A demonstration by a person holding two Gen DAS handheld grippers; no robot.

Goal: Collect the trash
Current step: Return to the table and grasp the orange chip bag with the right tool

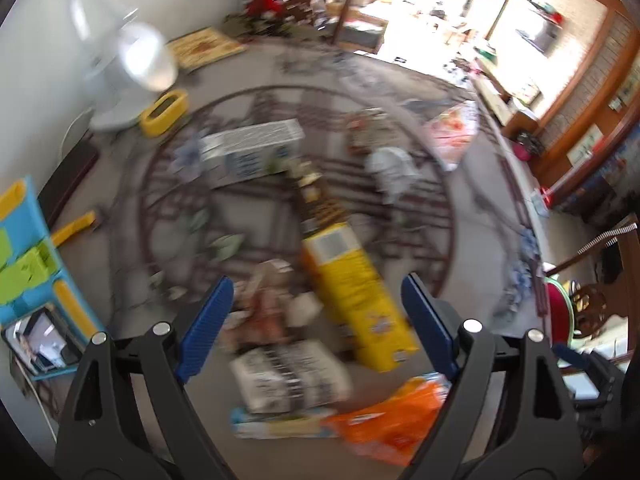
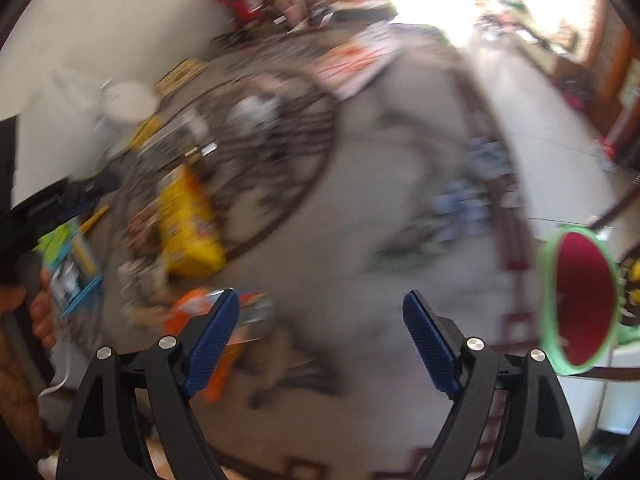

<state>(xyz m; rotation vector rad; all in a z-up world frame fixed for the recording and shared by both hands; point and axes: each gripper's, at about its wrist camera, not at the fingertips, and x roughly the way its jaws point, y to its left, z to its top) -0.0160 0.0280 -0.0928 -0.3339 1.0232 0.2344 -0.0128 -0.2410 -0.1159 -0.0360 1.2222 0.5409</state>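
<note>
Both views are motion-blurred. Trash lies scattered on a grey patterned rug (image 1: 256,216). In the left wrist view my left gripper (image 1: 318,312) is open and empty above a long yellow box (image 1: 356,292), a black-and-white printed box (image 1: 288,376), an orange plastic bag (image 1: 396,420) and a white box (image 1: 252,148) farther off. In the right wrist view my right gripper (image 2: 320,332) is open and empty over bare rug (image 2: 380,208), with the yellow box (image 2: 188,224) and the orange bag (image 2: 188,312) to its left. The left gripper's black body (image 2: 52,204) shows at the left edge.
A white fan (image 1: 132,68) and a yellow container (image 1: 164,110) stand by the wall at the left. A blue shelf unit (image 1: 36,280) is at the far left. A red stool with a green rim (image 2: 580,300) is at the right. Furniture and clutter line the far side.
</note>
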